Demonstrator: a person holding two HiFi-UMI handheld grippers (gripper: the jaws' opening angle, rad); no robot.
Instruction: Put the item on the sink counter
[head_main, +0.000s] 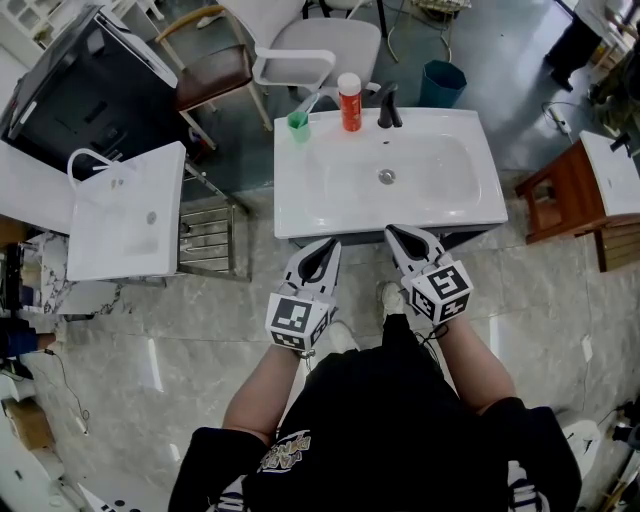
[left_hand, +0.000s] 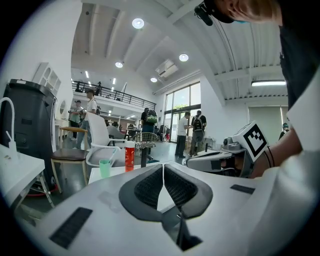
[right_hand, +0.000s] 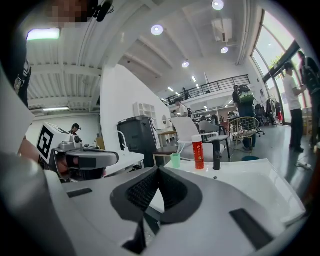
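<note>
The white sink counter (head_main: 300, 205) lies straight ahead of me, with its basin and drain (head_main: 386, 176) in the middle. Along its back edge stand a green cup (head_main: 298, 120) holding a thin stick, a red bottle with a white cap (head_main: 350, 102) and a black tap (head_main: 389, 108). My left gripper (head_main: 331, 246) and right gripper (head_main: 394, 234) hover side by side at the counter's near edge, both shut with nothing between the pads. The left gripper view shows its jaws (left_hand: 163, 167) pressed together, the cup (left_hand: 105, 167) and bottle (left_hand: 129, 156) beyond. The right gripper (right_hand: 158, 170) looks at the bottle (right_hand: 198, 153).
A second white basin (head_main: 125, 215) stands to the left with a metal rack (head_main: 208, 238) beside it. A black cabinet (head_main: 80, 90), a brown chair (head_main: 215, 65), a white chair (head_main: 325, 45) and a teal bin (head_main: 442, 82) sit behind. A wooden stand (head_main: 560, 195) is at right.
</note>
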